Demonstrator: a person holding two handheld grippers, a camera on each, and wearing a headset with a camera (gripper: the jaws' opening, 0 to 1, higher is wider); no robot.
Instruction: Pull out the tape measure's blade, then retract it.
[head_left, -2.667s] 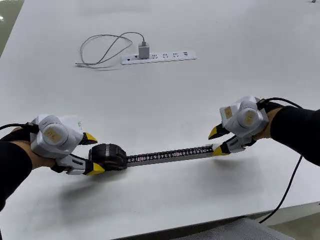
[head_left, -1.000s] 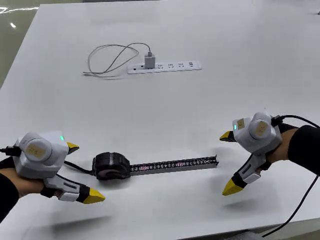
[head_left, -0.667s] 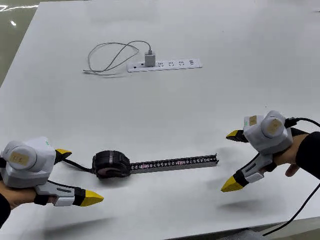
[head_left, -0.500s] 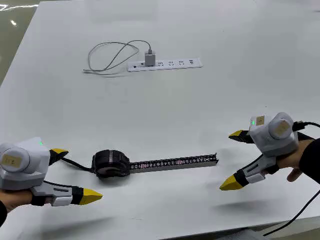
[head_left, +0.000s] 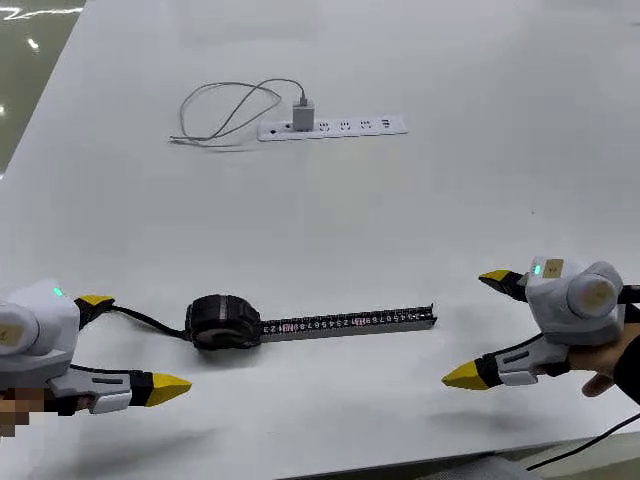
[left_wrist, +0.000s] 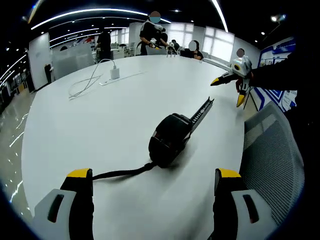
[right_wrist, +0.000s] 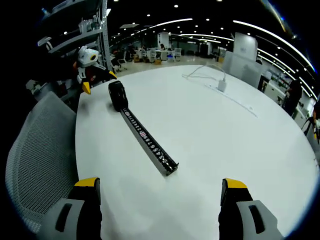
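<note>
A black tape measure (head_left: 222, 321) lies on the white table (head_left: 400, 230) with its blade (head_left: 350, 322) drawn out to the right, flat on the surface. A black strap trails left from the case. My left gripper (head_left: 125, 342) hangs open to the left of the case, apart from it. My right gripper (head_left: 478, 328) hangs open to the right of the blade's tip, not touching it. In the left gripper view the case (left_wrist: 170, 139) sits ahead between the jaws, and the right gripper (left_wrist: 230, 86) shows far off. The right gripper view has the blade (right_wrist: 147, 142) running away to the case (right_wrist: 118, 94).
A white power strip (head_left: 335, 126) with a plugged charger and a looped white cable (head_left: 225, 108) lies at the back of the table. A mesh chair back (right_wrist: 35, 165) stands by the table's near edge. People stand in the room beyond the table.
Both grippers have let go of the tape measure and drawn outward, the left one to the left, the right one to the right. The tape lies still with its blade out.
</note>
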